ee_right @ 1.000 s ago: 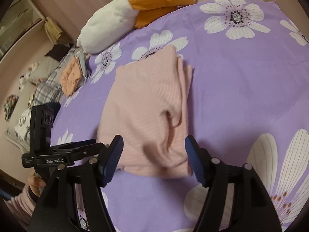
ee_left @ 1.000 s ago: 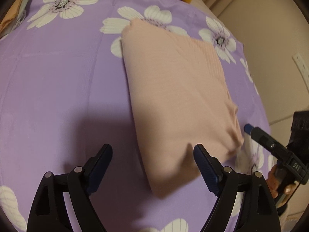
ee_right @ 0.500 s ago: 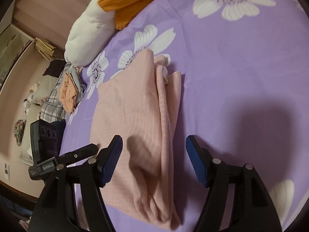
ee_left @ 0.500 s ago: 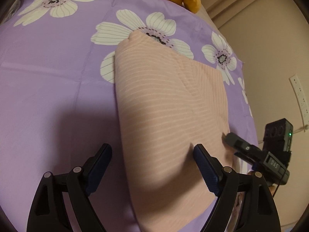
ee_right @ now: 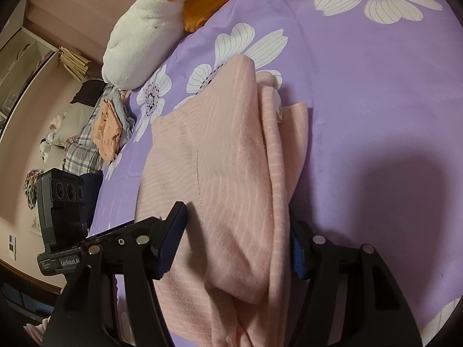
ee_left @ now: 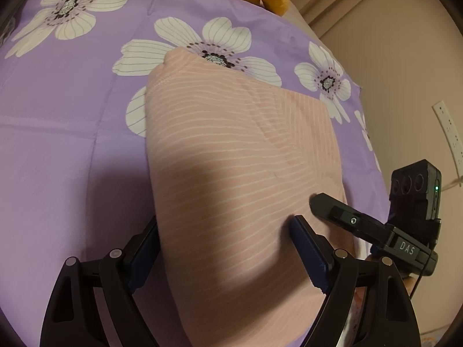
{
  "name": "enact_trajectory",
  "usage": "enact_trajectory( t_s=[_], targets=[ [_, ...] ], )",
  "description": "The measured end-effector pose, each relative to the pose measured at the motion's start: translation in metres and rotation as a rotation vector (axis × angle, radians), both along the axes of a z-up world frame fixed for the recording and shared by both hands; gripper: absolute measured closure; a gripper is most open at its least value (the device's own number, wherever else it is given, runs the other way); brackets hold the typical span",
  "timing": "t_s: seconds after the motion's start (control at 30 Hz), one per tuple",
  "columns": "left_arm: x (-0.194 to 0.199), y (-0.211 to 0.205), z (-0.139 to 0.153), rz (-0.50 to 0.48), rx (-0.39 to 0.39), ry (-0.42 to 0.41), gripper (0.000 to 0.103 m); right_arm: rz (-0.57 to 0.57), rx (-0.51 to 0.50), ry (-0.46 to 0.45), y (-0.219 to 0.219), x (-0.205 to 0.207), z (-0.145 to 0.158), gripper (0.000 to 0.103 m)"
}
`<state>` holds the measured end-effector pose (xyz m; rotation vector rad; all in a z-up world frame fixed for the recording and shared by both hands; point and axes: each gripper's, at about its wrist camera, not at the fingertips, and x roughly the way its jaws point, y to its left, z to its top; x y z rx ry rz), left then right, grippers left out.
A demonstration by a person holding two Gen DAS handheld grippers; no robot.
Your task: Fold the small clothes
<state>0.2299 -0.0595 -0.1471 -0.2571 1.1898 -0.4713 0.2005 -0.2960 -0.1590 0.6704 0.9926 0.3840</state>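
Note:
A folded pink ribbed garment [ee_left: 231, 159] lies on a purple flowered bedsheet [ee_left: 58, 144]; it also shows in the right wrist view [ee_right: 220, 173], with layered edges at its right side. My left gripper [ee_left: 225, 245] is open, low over the garment's near left part, one finger on each side of that edge. My right gripper [ee_right: 237, 240] is open and straddles the garment's near right layered edge. The right gripper shows in the left wrist view [ee_left: 376, 225] at the garment's right. The left gripper shows in the right wrist view [ee_right: 66, 231] at the left.
A white and orange plush toy [ee_right: 150, 26] lies at the head of the bed. A pile of other clothes [ee_right: 98, 127] sits by the bed's far left edge. A wall with a socket strip [ee_left: 448, 133] stands to the right of the bed.
Both grippers have moved forward and down onto the garment. Their open fingers now straddle its near edges. The garment has not moved.

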Motion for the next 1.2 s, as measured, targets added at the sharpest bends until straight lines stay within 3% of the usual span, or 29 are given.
enact_trajectory(
  t_s=[0.37,1.03,1.2],
  targets=[
    [0.0005,-0.0029,-0.0006,-0.002,0.005,-0.004,0.018,-0.006,-0.001,-0.01,-0.0002,0.0001,-0.0016,0.049],
    [0.0009,-0.0038,0.0,-0.007,0.013,-0.006,0.018,-0.015,-0.011,-0.016,0.0019,0.0013,0.0006,0.05],
    [0.002,-0.0034,-0.001,-0.01,0.024,-0.008,0.018,-0.013,-0.043,-0.034,0.0065,-0.001,0.0041,0.059]
  ],
)
